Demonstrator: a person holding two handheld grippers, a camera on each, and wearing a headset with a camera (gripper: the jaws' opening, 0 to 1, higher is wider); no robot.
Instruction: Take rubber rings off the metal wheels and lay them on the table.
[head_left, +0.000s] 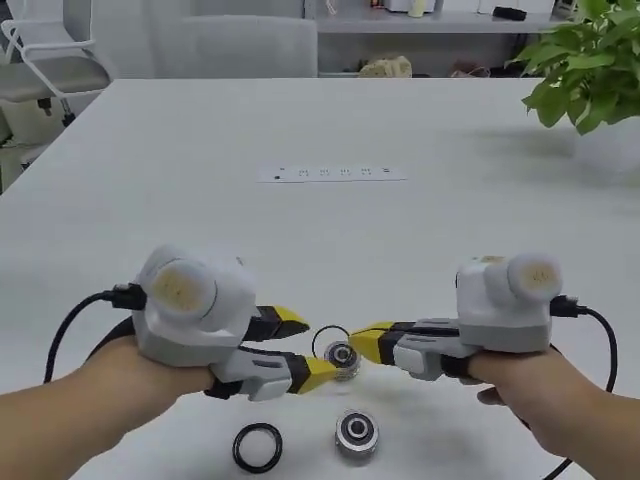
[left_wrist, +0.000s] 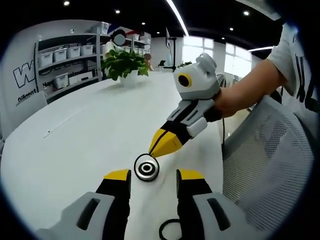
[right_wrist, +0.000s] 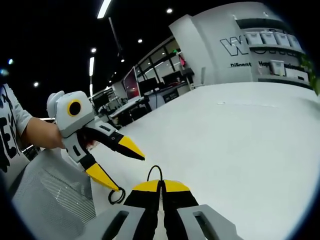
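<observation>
While clamped together on the rubber ring (right_wrist: 154, 167) at the rim of the metal wheel (head_left: 342, 357), right gripper (head_left: 355, 345) pointing toward left gripper (head_left: 308, 346) | left gripper: jaws apart, wheel just ahead between them | wheel: on counter (head_left: 320, 230) between both grippers | toward near edge: second wheel (head_left: 357, 435), loose ring (head_left: 237, 447) beside it.

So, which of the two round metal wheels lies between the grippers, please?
The farther metal wheel, whose black rubber ring the right gripper pinches; the nearer wheel lies apart, beside a loose ring.
</observation>
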